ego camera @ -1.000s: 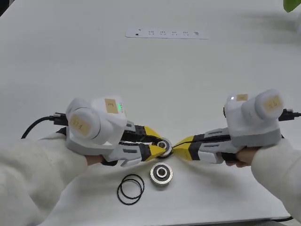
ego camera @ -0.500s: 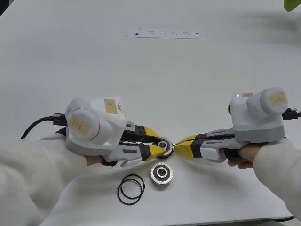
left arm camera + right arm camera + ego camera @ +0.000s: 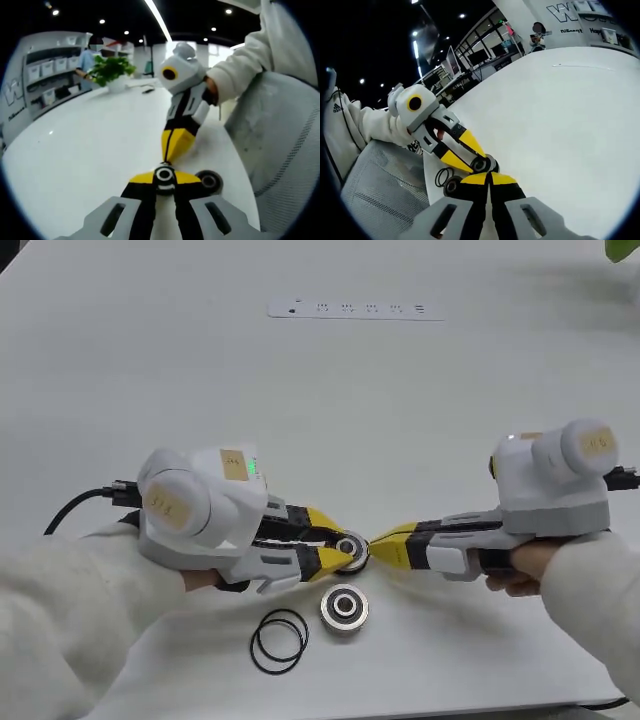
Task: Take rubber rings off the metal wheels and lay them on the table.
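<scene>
In the head view, two loose black rubber rings [image 3: 278,640] lie on the white counter [image 3: 320,420] beside a spare metal wheel [image 3: 343,608]. The left gripper view shows the left tongs [image 3: 165,177] clamping a small rubber-rimmed metal wheel [image 3: 164,173], while the right tongs [image 3: 168,155], held level and pinched together, touch it.

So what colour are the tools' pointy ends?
Yellow on both: the left tool gripping the metal wheel, and the right tool. Clearest in the head view.

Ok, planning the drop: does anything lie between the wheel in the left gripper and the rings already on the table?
Partly: a second wheel lies on the table just nearside of the held wheel, close beside the two rings. Nothing else visible.
</scene>
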`<state>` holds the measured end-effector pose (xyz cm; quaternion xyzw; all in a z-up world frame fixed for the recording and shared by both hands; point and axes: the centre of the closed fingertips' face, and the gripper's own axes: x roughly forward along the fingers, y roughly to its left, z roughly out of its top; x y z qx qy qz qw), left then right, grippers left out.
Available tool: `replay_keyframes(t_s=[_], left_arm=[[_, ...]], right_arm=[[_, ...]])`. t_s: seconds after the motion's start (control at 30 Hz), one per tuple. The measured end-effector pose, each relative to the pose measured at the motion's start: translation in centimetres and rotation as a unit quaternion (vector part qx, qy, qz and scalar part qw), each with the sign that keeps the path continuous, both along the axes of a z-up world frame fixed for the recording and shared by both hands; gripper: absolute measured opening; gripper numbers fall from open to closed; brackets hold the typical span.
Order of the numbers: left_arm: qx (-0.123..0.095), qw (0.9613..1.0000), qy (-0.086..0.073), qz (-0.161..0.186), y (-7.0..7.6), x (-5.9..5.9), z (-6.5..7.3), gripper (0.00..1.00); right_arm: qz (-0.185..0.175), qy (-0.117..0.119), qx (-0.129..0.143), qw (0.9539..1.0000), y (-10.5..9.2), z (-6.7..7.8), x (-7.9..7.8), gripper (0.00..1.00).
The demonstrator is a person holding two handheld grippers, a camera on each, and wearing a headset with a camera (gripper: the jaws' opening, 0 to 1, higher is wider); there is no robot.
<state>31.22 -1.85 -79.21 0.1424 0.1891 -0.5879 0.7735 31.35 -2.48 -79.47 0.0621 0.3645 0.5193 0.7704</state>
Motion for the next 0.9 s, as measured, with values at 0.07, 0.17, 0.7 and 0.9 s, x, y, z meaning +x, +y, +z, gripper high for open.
replay_keyframes(t_s=[0.07, 0.17, 0.7, 0.9], left_arm=[[0.000, 1.0000, 0.000, 0.000, 0.00, 0.01, 0.01, 0.14], [-0.002, 1.0000, 0.003, 0.002, 0.00, 0.04, 0.01, 0.14], [-0.003, 1.0000, 0.004, 0.004, 0.01, 0.08, -0.06, 0.13], [-0.003, 1.0000, 0.003, 0.004, 0.02, 0.09, -0.10, 0.13]], right_arm=[[0.001, -0.001, -0.001, 1.0000, 0.08, 0.07, -0.02, 0.00], [0.000, -0.001, -0.002, 1.0000, 0.11, 0.12, -0.02, 0.00], [0.001, -0.001, -0.006, 1.0000, 0.27, 0.25, -0.03, 0.00], [0.002, -0.002, -0.007, 1.0000, 0.34, 0.26, -0.07, 0.00]])
